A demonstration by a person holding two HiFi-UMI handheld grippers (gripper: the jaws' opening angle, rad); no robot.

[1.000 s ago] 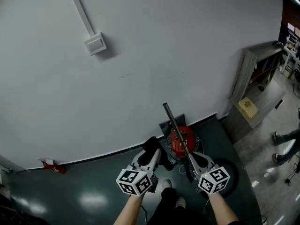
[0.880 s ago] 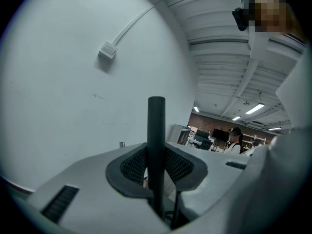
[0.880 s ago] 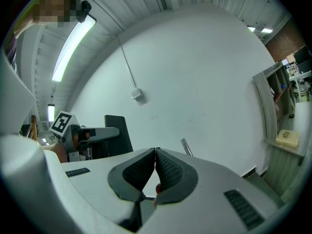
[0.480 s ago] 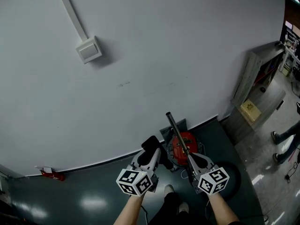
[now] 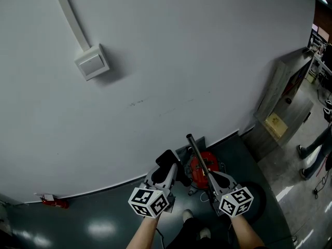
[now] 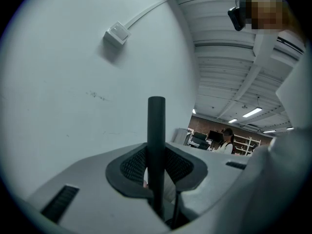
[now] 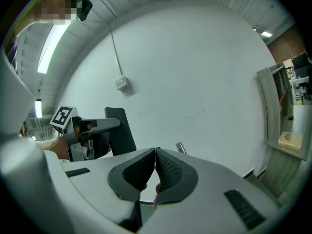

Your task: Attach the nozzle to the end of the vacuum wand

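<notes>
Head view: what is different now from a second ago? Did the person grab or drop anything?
The whole view shifted: the wall box slid left and looks bigger, while the tip of the wand and the red vacuum sit lower, so the person seems to have moved toward the wall. Nothing was grabbed or dropped: the left gripper keeps the black nozzle, the right gripper stays shut.

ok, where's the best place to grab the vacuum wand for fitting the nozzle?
Probably mid-shaft on the wand, jaws across it from the person's right. It is a slim round metal tube tilted up toward the wall above the red vacuum. Its top end must stay bare for the nozzle, held in the left gripper.
</notes>
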